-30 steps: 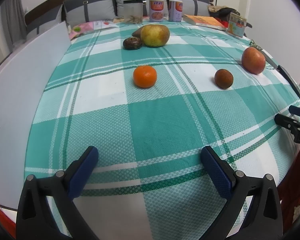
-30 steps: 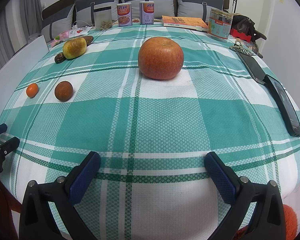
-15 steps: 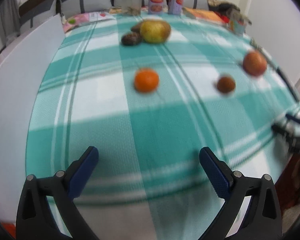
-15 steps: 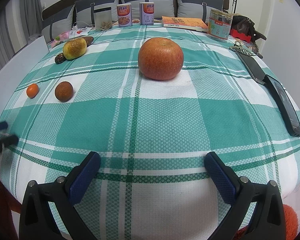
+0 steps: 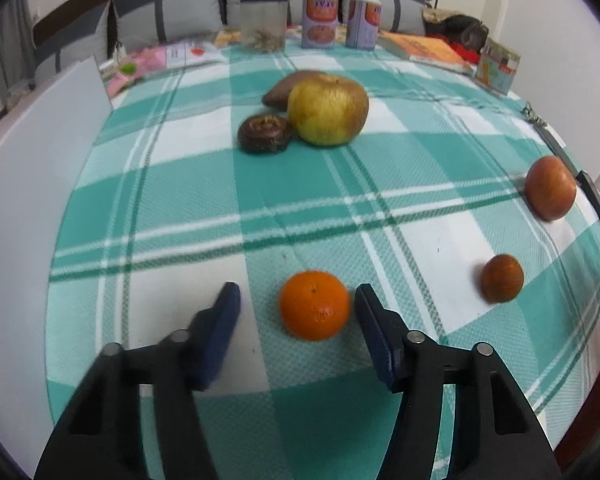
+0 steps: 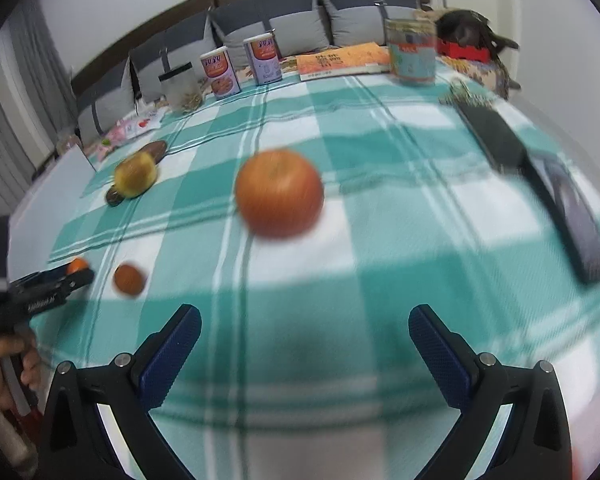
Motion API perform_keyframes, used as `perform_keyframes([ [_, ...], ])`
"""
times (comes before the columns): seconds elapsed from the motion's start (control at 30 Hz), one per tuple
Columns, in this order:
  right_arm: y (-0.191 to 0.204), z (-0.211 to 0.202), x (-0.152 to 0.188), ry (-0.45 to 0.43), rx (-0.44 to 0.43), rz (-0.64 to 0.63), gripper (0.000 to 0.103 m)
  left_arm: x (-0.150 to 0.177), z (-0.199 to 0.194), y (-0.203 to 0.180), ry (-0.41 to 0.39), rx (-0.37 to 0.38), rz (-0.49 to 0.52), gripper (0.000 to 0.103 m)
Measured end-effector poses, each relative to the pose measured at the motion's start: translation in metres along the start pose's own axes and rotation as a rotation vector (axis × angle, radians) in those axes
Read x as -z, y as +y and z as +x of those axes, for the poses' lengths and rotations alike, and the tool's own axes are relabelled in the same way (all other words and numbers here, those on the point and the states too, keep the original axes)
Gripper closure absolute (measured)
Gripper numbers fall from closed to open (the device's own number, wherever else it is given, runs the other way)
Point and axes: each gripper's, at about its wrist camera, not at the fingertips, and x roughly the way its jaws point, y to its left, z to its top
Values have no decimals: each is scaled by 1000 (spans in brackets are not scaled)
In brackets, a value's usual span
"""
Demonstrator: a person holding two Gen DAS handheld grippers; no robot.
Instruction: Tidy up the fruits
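Note:
My left gripper (image 5: pixel 296 300) is open around a small orange tangerine (image 5: pixel 314 305) on the green checked cloth; its jaws stand on either side, not touching. Beyond lie a yellow apple (image 5: pixel 327 109), a dark brown fruit (image 5: pixel 265 134), a brown sweet potato (image 5: pixel 288 89), a small brown fruit (image 5: pixel 502 278) and a red apple (image 5: pixel 550 187). My right gripper (image 6: pixel 304 324) is open and empty, a short way in front of the red apple (image 6: pixel 279 193). The left gripper (image 6: pixel 48 286) shows at the left edge of that view, by the tangerine (image 6: pixel 77 265).
A white board (image 5: pixel 32 184) runs along the left side of the cloth. Two cans (image 5: pixel 319 20), a clear jar (image 5: pixel 263 23), a book (image 5: pixel 424 49) and a box (image 5: pixel 498 65) stand at the back. A black phone (image 6: pixel 578 220) and a dark case (image 6: pixel 496 136) lie on the right.
My left gripper has moved forward over the cloth and now straddles the tangerine, with its jaws narrower. My right gripper has moved a little toward the red apple and tilted.

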Motion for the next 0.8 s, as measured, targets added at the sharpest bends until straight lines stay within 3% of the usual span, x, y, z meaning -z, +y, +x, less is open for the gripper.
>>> perform_keyframes([
  [0.03,4,4,-11,5,-6,-27,0,-1,0,1,3,7,-6,70],
  [0.07,10,14,-26,19,-14,-72,0,-2,-2,2,3,10,-13,72],
  [0.23,33,61,-64,110,2,-140,3,-3,-9,7,23,16,-56,73],
  [0.27,34,72,-71,136,0,-140,7,-2,-11,8,28,19,-61,73],
  [0.3,34,78,-73,150,-4,-135,25,-2,-13,9,32,21,-63,73],
  [0.33,34,85,-76,176,-5,-127,33,-1,-15,8,34,23,-63,73],
  [0.37,31,87,-76,189,-9,-119,33,-1,-16,8,35,24,-64,74],
  [0.6,18,55,-80,158,-120,-4,34,0,-51,9,17,110,-121,74],
  [0.8,56,8,-97,122,-278,-26,34,-5,-121,23,-48,230,-182,74],
])
